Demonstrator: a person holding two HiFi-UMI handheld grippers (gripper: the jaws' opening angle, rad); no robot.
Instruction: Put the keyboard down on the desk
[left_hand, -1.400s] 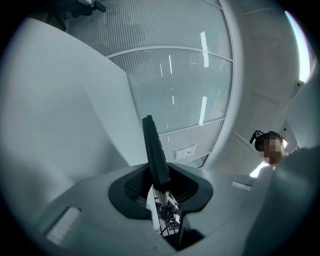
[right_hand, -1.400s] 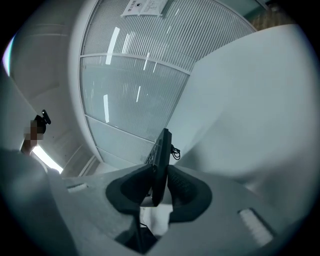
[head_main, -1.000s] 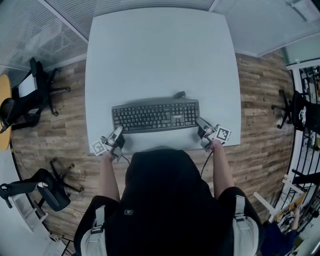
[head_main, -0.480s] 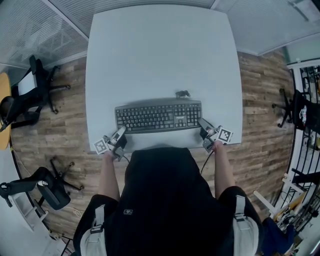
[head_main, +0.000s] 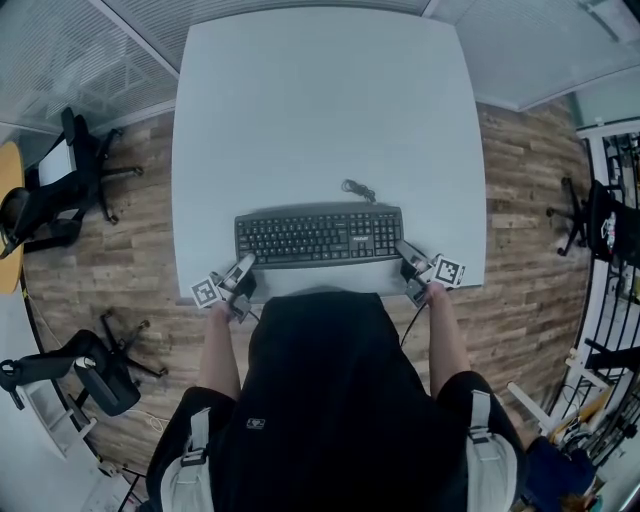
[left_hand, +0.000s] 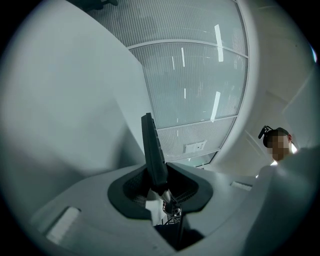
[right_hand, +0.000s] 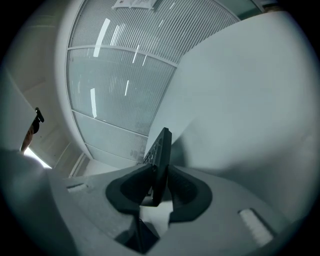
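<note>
Since a second ago our keyboard (head_main: 318, 236) has slid slightly right and toward us over the desk (head_main: 320, 90). Whether it touches the top, we cannot tell (our hood (head_main: 330, 400) hides the middle of the near edge). It sits close to that edge, with broad desk beyond its cable (head_main: 357, 189). Our forearms reach forward and angle inward. The left gripper (head_main: 243, 266) clamps the keyboard's left end. The right gripper (head_main: 402, 250) grips the right end, its jaws just eased wider.

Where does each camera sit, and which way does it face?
Head view: on the head, steeply down at the desk; forearms, left gripper, right gripper show.
Left gripper view: on that gripper, along its jaws, clamped on the keyboard.
Right gripper view: likewise; jaws, just opened slightly, hold the keyboard's other end.
All share the keyboard.
</note>
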